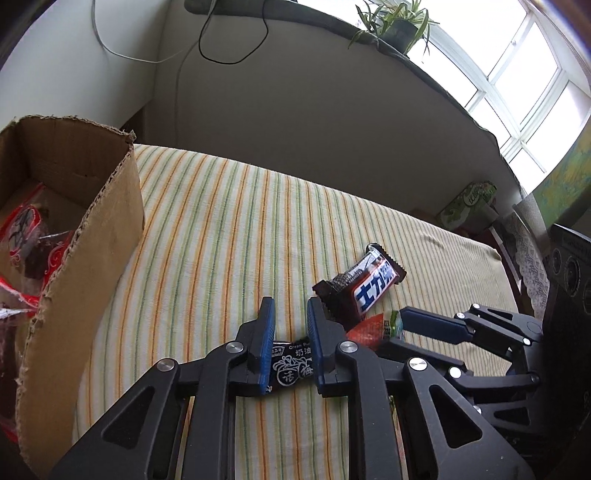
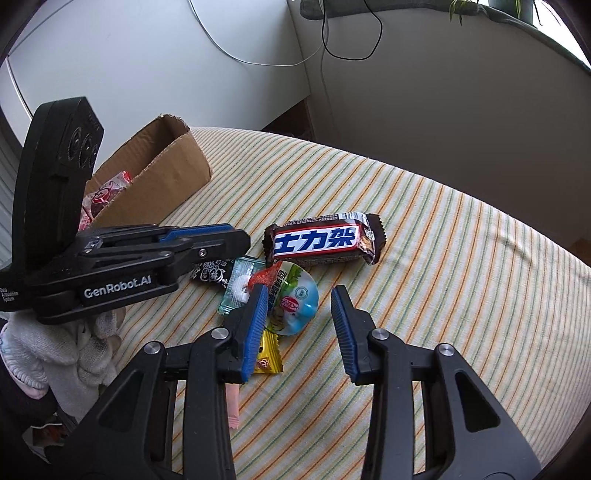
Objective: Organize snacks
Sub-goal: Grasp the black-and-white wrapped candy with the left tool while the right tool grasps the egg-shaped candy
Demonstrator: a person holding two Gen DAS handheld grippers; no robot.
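My left gripper (image 1: 290, 310) is open, its jaws astride a small black plum-candy packet (image 1: 291, 365) that lies on the striped cloth; it also shows in the right wrist view (image 2: 242, 236), with the packet (image 2: 210, 275) under it. A brown Snickers bar (image 1: 364, 286) (image 2: 325, 240) lies just beyond. My right gripper (image 2: 300, 295) is open and empty above a round jelly cup (image 2: 295, 299), a clear mint wrapper (image 2: 238, 288) and a yellow candy (image 2: 267, 356). It shows at the right in the left wrist view (image 1: 406, 325).
An open cardboard box (image 1: 88, 266) (image 2: 166, 177) holding red snack packets stands at the left on the striped tablecloth (image 1: 221, 229). A pink strip (image 2: 233, 406) lies near my right fingers. White cloth (image 2: 74, 350) is bunched at the left edge. A plant (image 1: 399, 22) sits on the sill.
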